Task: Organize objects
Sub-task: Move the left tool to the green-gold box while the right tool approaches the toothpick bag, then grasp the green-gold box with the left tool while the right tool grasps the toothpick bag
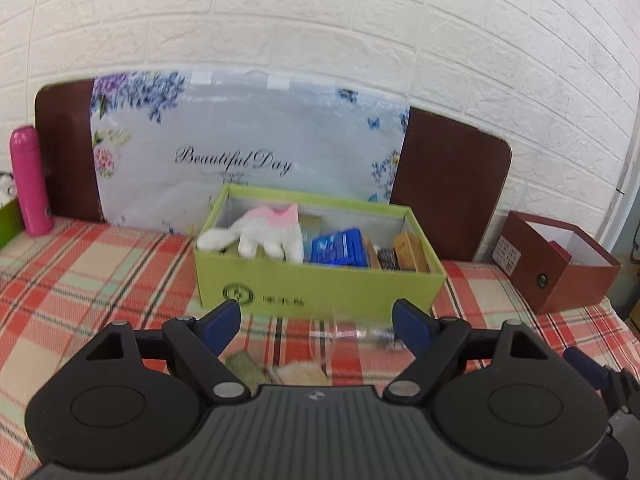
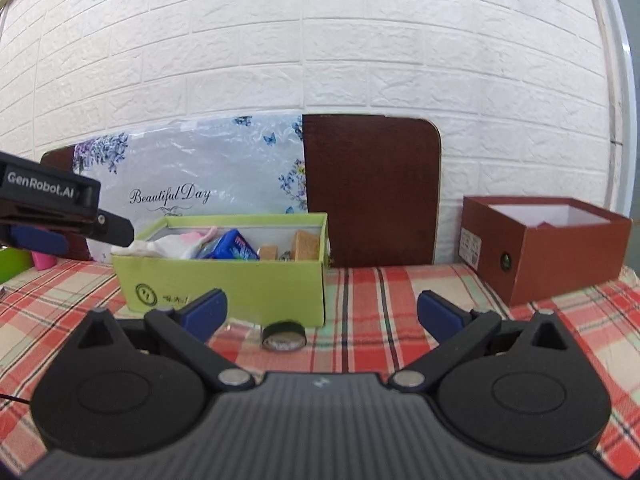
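Observation:
A green open box [image 1: 320,286] stands on the plaid cloth, holding a white and pink glove [image 1: 264,234], a blue packet [image 1: 338,246] and small brown boxes [image 1: 412,250]. In front of it lies a clear glass object [image 1: 344,336], with a small flat box [image 1: 246,364] nearer me. My left gripper [image 1: 318,322] is open just short of the glass object, nothing between its fingers. In the right wrist view a black tape roll [image 2: 284,336] lies before the green box [image 2: 224,280]. My right gripper [image 2: 322,312] is wide open above the roll, not touching it.
A red-brown open box [image 2: 552,252] stands at the right by the white brick wall. A flowered bag [image 1: 240,148] and a dark board [image 1: 452,184] lean behind the green box. A pink bottle [image 1: 30,180] stands far left. The left gripper's body [image 2: 52,216] shows in the right wrist view.

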Action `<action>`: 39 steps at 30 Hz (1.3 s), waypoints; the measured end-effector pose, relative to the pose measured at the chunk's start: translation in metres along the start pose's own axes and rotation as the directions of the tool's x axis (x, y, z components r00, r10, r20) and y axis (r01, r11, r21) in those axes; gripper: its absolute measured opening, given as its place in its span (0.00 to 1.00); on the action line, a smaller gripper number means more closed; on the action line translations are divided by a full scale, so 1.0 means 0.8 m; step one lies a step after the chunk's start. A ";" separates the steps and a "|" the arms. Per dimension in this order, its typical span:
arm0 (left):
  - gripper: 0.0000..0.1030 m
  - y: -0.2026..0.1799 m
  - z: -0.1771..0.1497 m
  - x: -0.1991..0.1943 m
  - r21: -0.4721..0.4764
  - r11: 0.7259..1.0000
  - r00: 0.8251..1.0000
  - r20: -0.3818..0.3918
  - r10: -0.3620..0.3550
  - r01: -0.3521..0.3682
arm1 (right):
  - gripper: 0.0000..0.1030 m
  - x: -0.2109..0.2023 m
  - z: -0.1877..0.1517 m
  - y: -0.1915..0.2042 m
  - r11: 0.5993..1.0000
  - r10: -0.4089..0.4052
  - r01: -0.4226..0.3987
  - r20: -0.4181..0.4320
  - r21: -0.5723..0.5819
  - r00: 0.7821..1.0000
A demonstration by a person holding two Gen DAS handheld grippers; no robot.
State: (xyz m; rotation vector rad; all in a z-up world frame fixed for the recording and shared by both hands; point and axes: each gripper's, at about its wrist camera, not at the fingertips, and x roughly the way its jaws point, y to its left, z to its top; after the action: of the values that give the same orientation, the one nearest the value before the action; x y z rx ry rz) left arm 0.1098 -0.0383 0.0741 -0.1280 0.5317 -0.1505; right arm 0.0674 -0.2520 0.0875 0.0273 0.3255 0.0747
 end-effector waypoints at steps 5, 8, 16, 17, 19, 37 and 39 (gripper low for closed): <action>0.84 0.009 -0.022 -0.002 0.001 0.999 0.999 -0.028 0.044 -0.044 | 1.00 -0.011 -0.025 -0.006 0.999 -0.003 0.005 -0.052 0.052 0.999; 0.84 0.019 -0.035 0.001 -0.016 0.998 0.997 -0.060 0.055 -0.056 | 1.00 -0.009 -0.040 -0.006 0.998 -0.004 0.010 -0.086 0.060 0.996; 0.84 0.060 -0.075 0.009 -0.097 0.994 0.988 -0.146 0.042 -0.057 | 1.00 -0.006 -0.070 0.008 0.998 0.032 -0.024 -0.162 0.054 0.986; 0.84 0.065 -0.079 0.008 -0.109 0.993 0.988 -0.149 0.031 -0.048 | 1.00 -0.004 -0.073 0.011 0.998 0.042 -0.034 -0.175 0.049 0.984; 0.84 0.077 -0.086 0.005 -0.128 0.991 0.989 -0.148 0.012 -0.031 | 1.00 0.002 -0.078 0.020 0.997 0.072 -0.066 -0.200 0.037 0.977; 0.84 0.102 -0.072 0.046 -0.192 0.981 0.991 -0.135 -0.016 -0.011 | 0.23 0.108 -0.085 0.107 0.949 0.280 -0.312 -0.331 -0.048 0.901; 0.84 0.096 -0.067 0.067 -0.211 0.977 0.990 -0.140 -0.013 -0.017 | 0.23 0.092 -0.089 0.094 0.956 0.264 -0.292 -0.328 -0.037 0.907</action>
State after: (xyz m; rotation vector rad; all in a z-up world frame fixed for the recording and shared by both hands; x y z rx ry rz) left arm 0.1366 0.0234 -0.0105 -0.3263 0.6885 -0.1004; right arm 0.1088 -0.1705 -0.0005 -0.0244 0.6431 0.3809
